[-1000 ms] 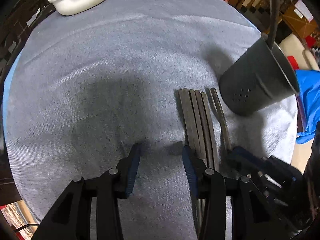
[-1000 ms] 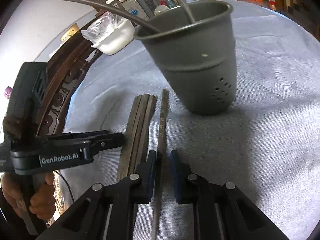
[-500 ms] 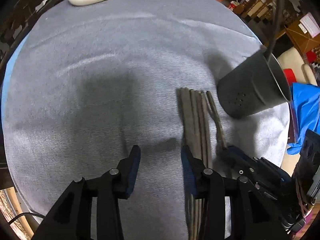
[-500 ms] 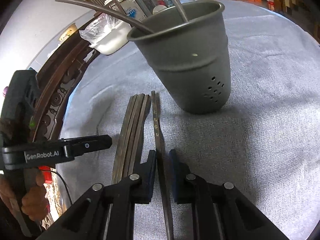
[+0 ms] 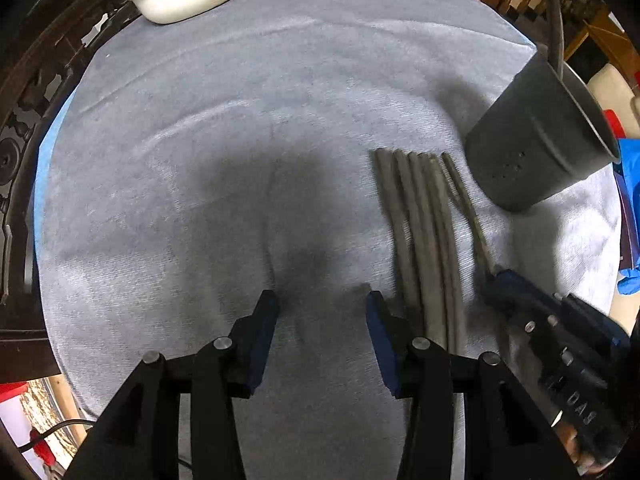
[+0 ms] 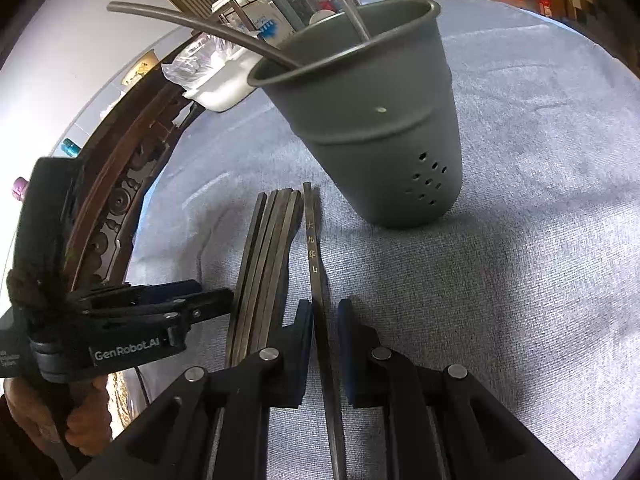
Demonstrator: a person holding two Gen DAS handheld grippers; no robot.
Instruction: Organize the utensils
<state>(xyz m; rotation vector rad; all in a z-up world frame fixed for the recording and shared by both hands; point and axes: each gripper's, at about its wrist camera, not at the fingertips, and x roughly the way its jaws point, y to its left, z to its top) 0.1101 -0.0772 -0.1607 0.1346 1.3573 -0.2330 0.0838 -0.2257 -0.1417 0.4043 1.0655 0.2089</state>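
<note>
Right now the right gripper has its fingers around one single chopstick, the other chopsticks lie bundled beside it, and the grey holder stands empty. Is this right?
Not quite. The grey holder is not empty: two utensil handles stick out of it, as the right wrist view shows. The rest holds: the right gripper straddles the single chopstick, beside the bundle.

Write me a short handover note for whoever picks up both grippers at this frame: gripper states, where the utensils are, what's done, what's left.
Right gripper: jaws straddle a single dark chopstick with gold characters; narrow gaps show on both sides, so not yet clamped.
Left gripper: open and holding nothing, over the grey-blue tablecloth, just left of the bundle of dark chopsticks.
The bundle lies flat beside the single chopstick, both pointing toward the grey perforated utensil holder, which stands upright.
Done: two long thin utensils already stand in the holder.
Left: clamp the single chopstick, put it in the holder, then move the bundle.
</note>
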